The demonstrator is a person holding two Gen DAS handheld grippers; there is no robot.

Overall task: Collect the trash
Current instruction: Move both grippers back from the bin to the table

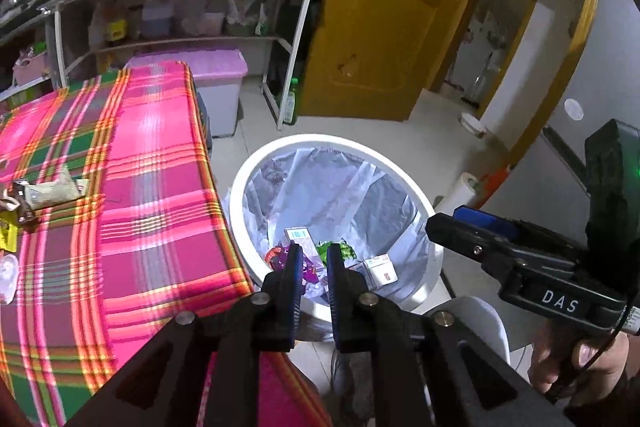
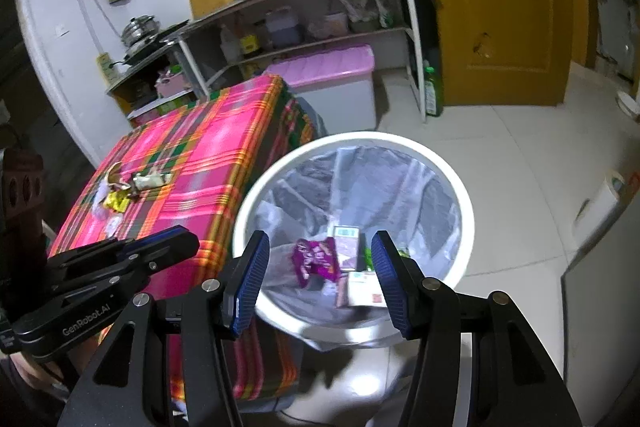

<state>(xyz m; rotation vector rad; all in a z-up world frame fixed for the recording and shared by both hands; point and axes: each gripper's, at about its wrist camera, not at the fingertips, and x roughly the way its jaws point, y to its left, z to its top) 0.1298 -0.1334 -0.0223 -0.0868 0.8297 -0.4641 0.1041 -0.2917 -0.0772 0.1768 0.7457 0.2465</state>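
Observation:
A white trash bin [image 1: 280, 151] with a clear liner stands on the floor beside the table; it also shows in the right wrist view [image 2: 452, 179]. Inside lie a purple wrapper [image 2: 314, 259], small boxes [image 2: 362, 289] and green scraps. My left gripper [image 1: 311, 255] hovers over the bin's near rim, jaws nearly closed, nothing between them. My right gripper [image 2: 320, 251] is open and empty above the bin. Several wrappers [image 2: 150, 181] and a yellow packet [image 2: 116, 203] lie on the pink plaid tablecloth [image 2: 208, 155]; these wrappers also show in the left wrist view [image 1: 52, 191].
A pink-lidded storage box [image 2: 332, 83] stands behind the table. A metal shelf [image 2: 320, 7] with bottles and jars lines the wall. A yellow door [image 2: 500, 7] is at right, a green bottle [image 2: 434, 91] beside it. A paper roll [image 2: 604, 203] lies on the tiled floor.

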